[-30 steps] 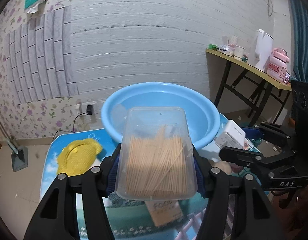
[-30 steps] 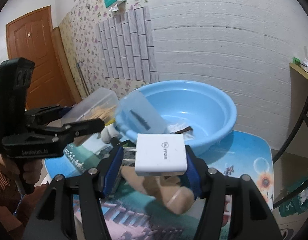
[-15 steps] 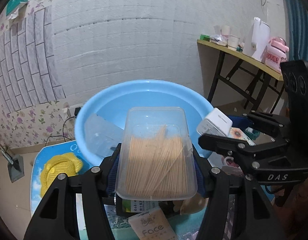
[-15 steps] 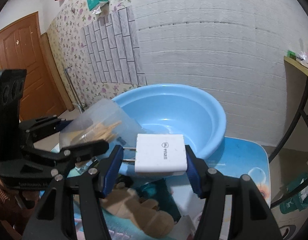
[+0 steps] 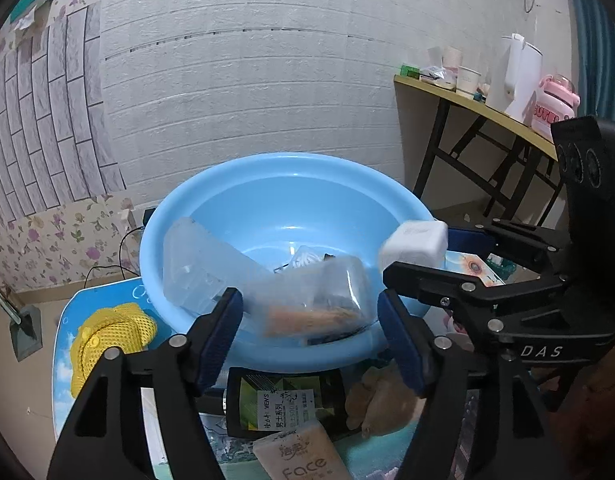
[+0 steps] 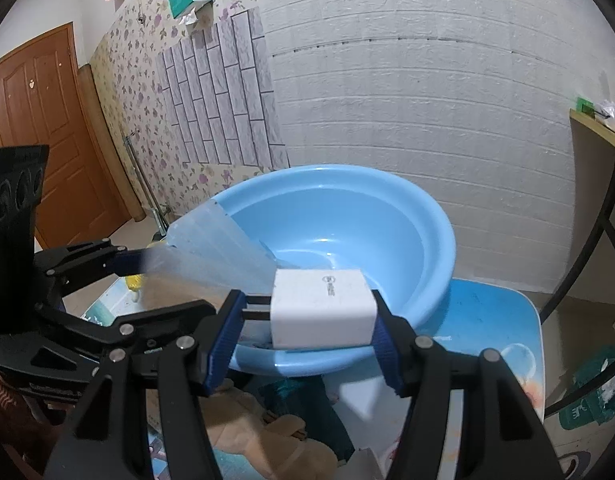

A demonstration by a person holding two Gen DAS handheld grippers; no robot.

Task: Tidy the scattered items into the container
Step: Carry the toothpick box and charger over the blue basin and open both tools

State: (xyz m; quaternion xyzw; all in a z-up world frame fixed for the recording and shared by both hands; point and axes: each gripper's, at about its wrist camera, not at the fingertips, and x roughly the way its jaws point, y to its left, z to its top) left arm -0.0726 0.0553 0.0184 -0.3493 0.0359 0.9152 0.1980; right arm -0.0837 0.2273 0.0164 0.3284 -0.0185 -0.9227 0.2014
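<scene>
A light blue basin [image 5: 211, 216] stands on the small table; it also shows in the right wrist view [image 6: 435, 240]. My left gripper [image 5: 311, 332] is open, and the clear box of toothpicks [image 5: 311, 300], blurred, is dropping from it over the basin's near rim. A clear lid [image 5: 195, 264] leans inside the basin. My right gripper [image 6: 307, 332] is shut on a white charger plug [image 6: 323, 308] at the basin's near rim; the plug shows in the left wrist view [image 5: 415, 240] too.
On the table in front of the basin lie a dark men's bottle [image 5: 283, 404], a "Face" tube [image 5: 303, 460], a tan plush toy [image 5: 383, 400] and a yellow mesh piece [image 5: 107, 340]. A side table [image 5: 479, 108] with a kettle stands at right.
My left gripper has opened and let go of the toothpick box, which is falling toward the basin. My right gripper has carried the charger closer to the basin rim.
</scene>
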